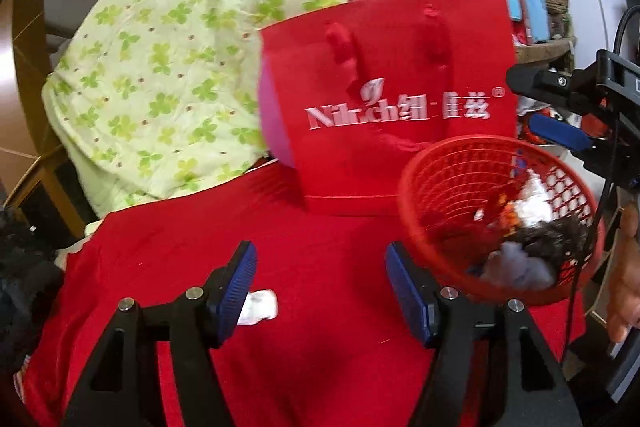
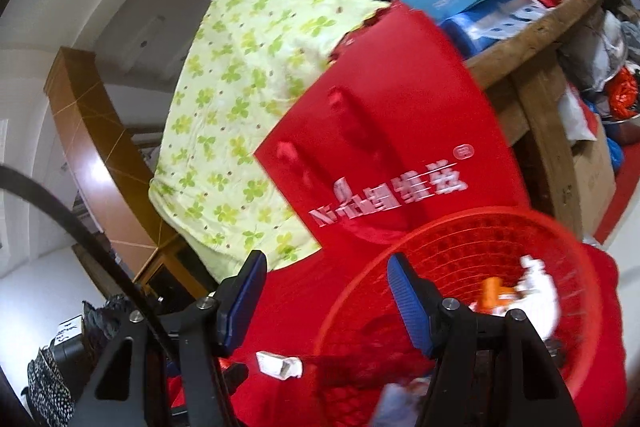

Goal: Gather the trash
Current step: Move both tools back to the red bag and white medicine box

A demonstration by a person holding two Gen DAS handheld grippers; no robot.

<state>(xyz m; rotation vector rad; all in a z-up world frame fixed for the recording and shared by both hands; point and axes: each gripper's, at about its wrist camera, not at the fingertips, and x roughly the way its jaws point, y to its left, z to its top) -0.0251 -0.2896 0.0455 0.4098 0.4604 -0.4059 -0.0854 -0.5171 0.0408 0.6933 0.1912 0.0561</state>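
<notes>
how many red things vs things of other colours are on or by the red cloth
red: 3 – cloth, bag, basket
green-patterned: 1 – quilt
white: 1 – paper scrap on the cloth
total: 5 (the mixed trash inside the basket is too jumbled to count)

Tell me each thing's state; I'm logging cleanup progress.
Basket: upright, holds trash.
Paper scrap: loose on the red cloth, outside basket.
Red bag: standing upright.
Left gripper: open, empty.
Right gripper: open, empty.
</notes>
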